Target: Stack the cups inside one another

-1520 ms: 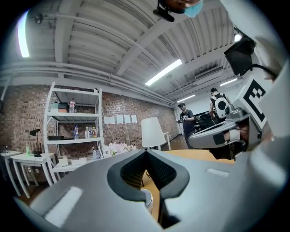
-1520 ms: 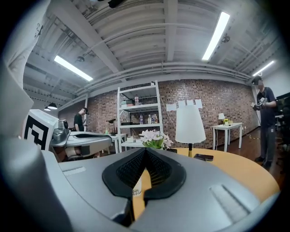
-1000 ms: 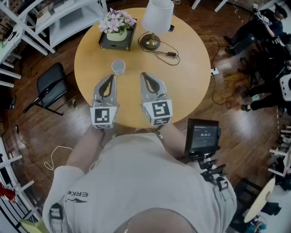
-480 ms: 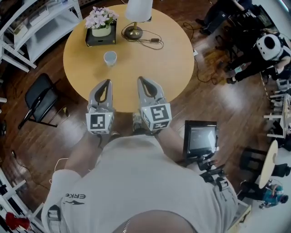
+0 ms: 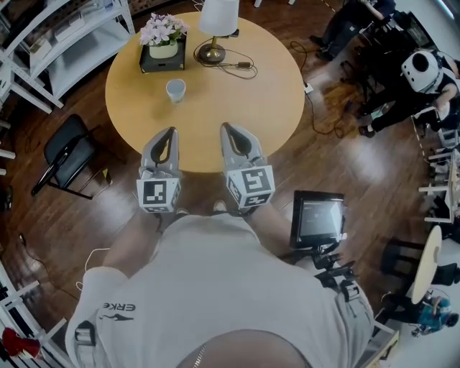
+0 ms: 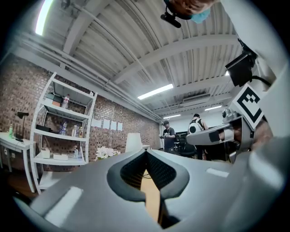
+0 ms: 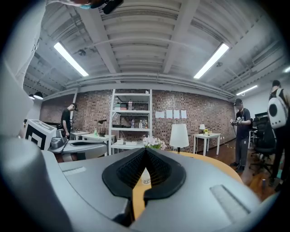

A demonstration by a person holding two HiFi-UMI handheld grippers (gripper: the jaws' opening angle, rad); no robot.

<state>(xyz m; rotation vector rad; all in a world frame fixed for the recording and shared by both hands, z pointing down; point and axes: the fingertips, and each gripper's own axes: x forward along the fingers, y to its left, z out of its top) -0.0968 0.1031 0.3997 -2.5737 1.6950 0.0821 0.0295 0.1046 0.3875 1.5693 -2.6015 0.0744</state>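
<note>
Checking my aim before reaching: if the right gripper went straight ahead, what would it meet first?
Probably the cup on the table, dead ahead of the right gripper; depth is unclear.

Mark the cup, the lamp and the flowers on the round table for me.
cup [image 5: 175, 90], head view, on its top opening.
lamp [image 5: 218, 14], head view, on the white shade.
flowers [image 5: 162, 30], head view, on the blossoms.

Matt wooden table [image 5: 244, 108] — glossy plank floor [image 5: 338, 172].
</note>
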